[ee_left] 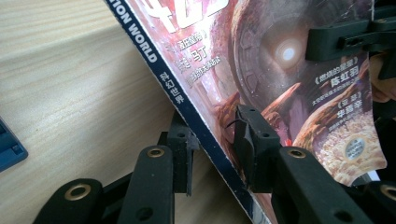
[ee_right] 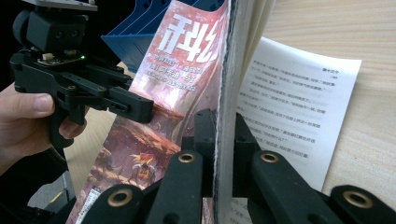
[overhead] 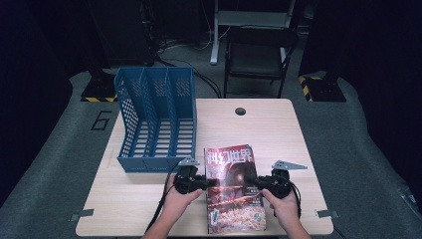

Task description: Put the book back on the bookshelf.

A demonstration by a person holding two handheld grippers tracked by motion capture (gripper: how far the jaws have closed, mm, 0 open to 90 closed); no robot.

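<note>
A magazine (overhead: 234, 191) with a reddish science-fiction cover lay near the front edge of the pale wooden table (overhead: 278, 134), just in front of and to the right of a blue three-slot file rack (overhead: 157, 117) that stood on the table's left half. A person's two hands came in from the near edge, each with a black gripper, and met the magazine from opposite sides. The left gripper (ee_left: 212, 149) had its jaws set on either side of the dark blue spine edge, one jaw under the spine and one on the cover, with a little space showing, so the jaws stood partly open around the spine rather than pressed flat on it. The right gripper (ee_right: 224, 140) was clamped tight on the opposite edge, its jaws squeezing the cover and a thick stack of pages between them, while a loose printed page (ee_right: 299, 107) fell away onto the table on the far side. In the right gripper view the magazine's cover rose at a tilt, lifted off the wood along that edge. The person's left hand (ee_right: 28, 116) was wrapped around its gripper's handle.
</note>
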